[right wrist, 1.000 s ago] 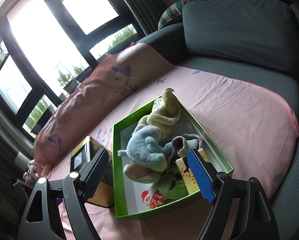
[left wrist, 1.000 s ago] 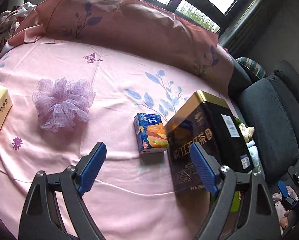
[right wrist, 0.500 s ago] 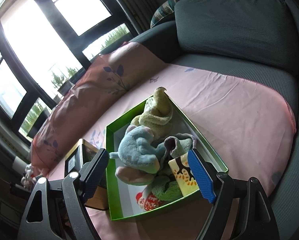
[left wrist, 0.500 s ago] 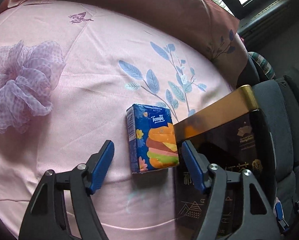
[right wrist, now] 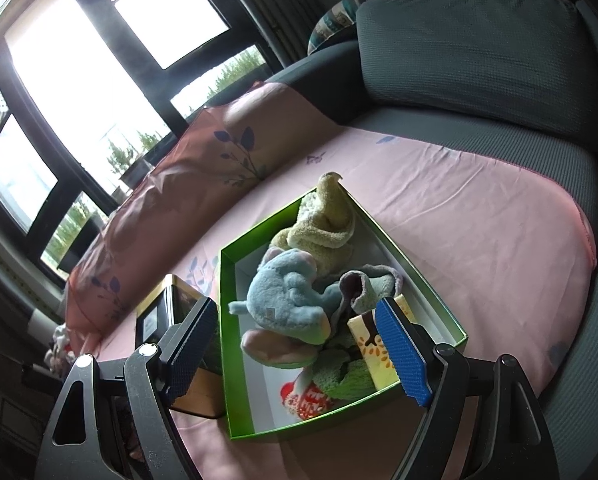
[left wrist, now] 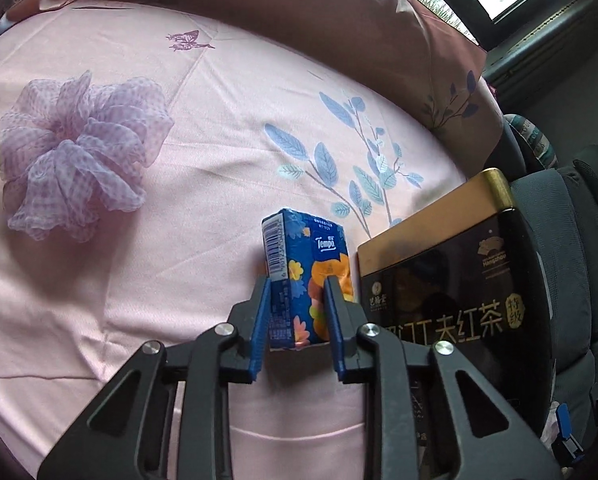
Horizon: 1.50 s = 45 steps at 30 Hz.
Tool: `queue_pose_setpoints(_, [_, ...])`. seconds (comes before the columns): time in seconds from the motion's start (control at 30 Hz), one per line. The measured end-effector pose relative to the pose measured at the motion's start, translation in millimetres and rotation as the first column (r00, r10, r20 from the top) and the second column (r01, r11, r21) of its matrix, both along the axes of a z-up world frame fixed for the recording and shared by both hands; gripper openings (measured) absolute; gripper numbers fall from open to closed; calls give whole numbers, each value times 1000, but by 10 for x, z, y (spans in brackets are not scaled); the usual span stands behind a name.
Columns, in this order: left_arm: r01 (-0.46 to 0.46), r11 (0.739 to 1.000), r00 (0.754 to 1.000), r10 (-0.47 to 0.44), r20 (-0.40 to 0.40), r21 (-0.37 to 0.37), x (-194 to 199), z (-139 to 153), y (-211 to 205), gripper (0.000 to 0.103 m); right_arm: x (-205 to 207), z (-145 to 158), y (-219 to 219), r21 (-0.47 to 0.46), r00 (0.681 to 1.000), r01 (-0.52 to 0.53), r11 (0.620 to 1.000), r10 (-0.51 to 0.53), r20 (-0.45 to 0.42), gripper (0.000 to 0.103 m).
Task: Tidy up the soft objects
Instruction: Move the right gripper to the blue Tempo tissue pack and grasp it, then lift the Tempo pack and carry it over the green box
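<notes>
The left gripper (left wrist: 297, 284) has just been closing its fingers, and the blue pads now press both sides of the tissue pack (left wrist: 305, 280), which stands on the pink sheet (left wrist: 203, 128). Just right of these fingers the edge of the black tea tin (left wrist: 451, 292) runs very close to the pack. To their left the sheet is free up to the purple mesh puff (left wrist: 75, 156), further away. The right gripper (right wrist: 295, 344) hangs with fingers wide apart, holding nothing. Beyond them sits the green box (right wrist: 227, 320) with a blue plush toy (right wrist: 287, 292) and rolled towels (right wrist: 331, 224). Right of the box much open sheet reaches to the grey sofa cushion (right wrist: 479, 48).
</notes>
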<state>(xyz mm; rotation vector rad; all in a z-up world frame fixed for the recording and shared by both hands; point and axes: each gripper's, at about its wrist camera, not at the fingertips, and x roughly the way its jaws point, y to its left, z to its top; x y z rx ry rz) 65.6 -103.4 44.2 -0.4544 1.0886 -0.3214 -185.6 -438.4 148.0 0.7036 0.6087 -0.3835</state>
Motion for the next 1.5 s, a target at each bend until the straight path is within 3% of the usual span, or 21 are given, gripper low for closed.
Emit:
queue_pose_setpoints(0.17, [-19,999,1000,20,-20,44,-236,57,314,24,122,64,200,-2,994,-106,994,106,29,82])
queue_pose_setpoints(0.3, [-25,996,999,28,-31,87,-510,71,556,25,368,126,592,-6,953,-298,954,298,59,82])
queue_pose_setpoints(0.43, [-47,991,998,51,-31,124,-776,101,737,25,682,120,1141,18,857,-512,859,509,78,82])
queue_pose_setpoints(0.53, [-47,987,999,50,-11,151,-974,119,800,25,928,-7,1608,50,773,-635,771,633,44,82])
queue_pose_setpoints(0.67, [-64,983,998,61,22,170,-1171,100,891,22,1212,-359,2182,160,667,-733,662,745,-26,82])
queue_pose_setpoints(0.7, [-76,982,997,72,30,172,-1201,84,924,22,1258,-451,2313,182,644,-746,640,764,-47,78])
queue_pose_setpoints(0.8, [-93,986,995,90,31,139,-1239,20,1033,26,1330,-679,2627,211,594,-769,603,796,-111,69])
queue_pose_setpoints(0.93, [-101,988,995,100,17,114,-1240,17,1125,26,1419,-935,2787,249,584,-754,607,794,-168,57])
queue_pose_setpoints(1.17, [-87,990,996,85,22,111,-1254,24,1093,23,1576,-1228,2887,306,574,-728,614,789,-217,56])
queue_pose_setpoints(1.3, [-72,994,997,71,15,80,-1244,4,1097,23,1609,-1274,2890,311,576,-724,616,788,-219,56])
queue_pose_setpoints(1.4, [-40,999,999,40,-10,1,-1222,-34,1084,23,1618,-1296,2864,329,577,-717,615,788,-214,54])
queue_pose_setpoints(1.5, [-43,999,999,43,-4,2,-1224,-46,1047,23,1620,-1303,2874,334,567,-724,604,796,-211,51])
